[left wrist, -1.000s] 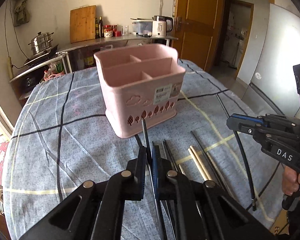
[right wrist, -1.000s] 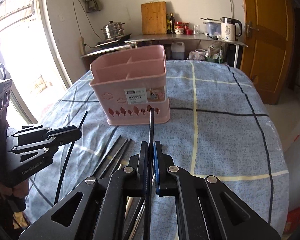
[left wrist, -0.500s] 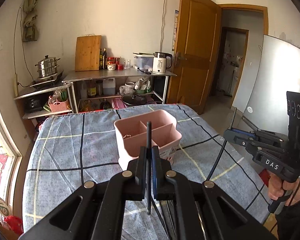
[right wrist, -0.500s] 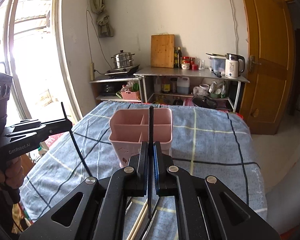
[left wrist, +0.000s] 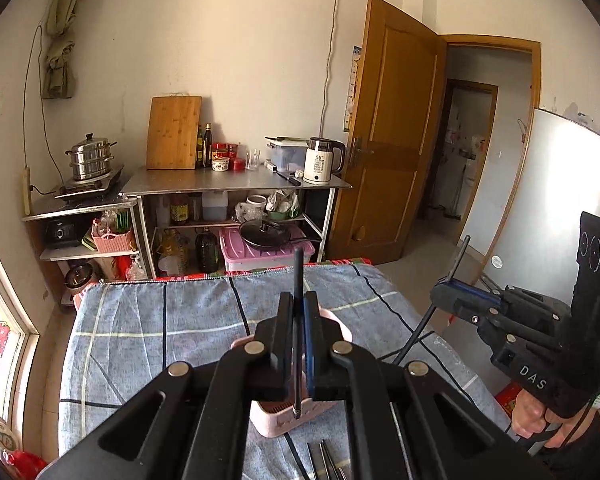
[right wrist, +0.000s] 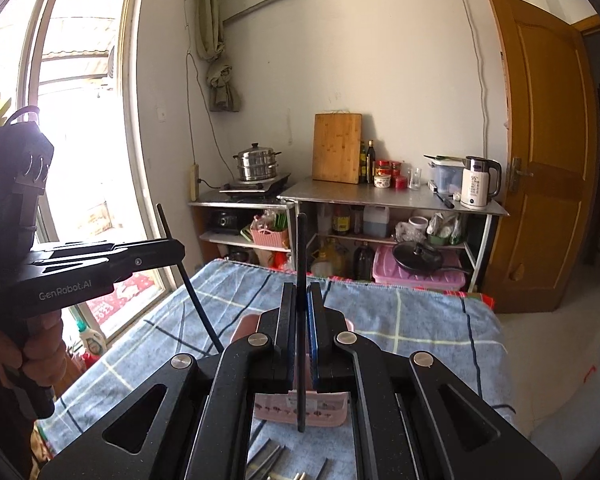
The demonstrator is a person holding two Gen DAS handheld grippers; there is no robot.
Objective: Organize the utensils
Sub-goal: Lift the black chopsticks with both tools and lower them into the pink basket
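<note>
Carrying one black chopstick (left wrist: 298,280) upright in each clamped tool, left tool (left wrist: 299,320) and right tool (right wrist: 301,312) hover above the pink basket (left wrist: 278,420) on the table (left wrist: 140,320); next, likely lower both into a compartment.

Matt pink plastic basket (left wrist: 296,420) on woven cloth (left wrist: 160,320).

Bright daylight from the blown-out window (right wrist: 80,120), sharp focus, heavy fisheye bending and dark vignetted corners
</note>
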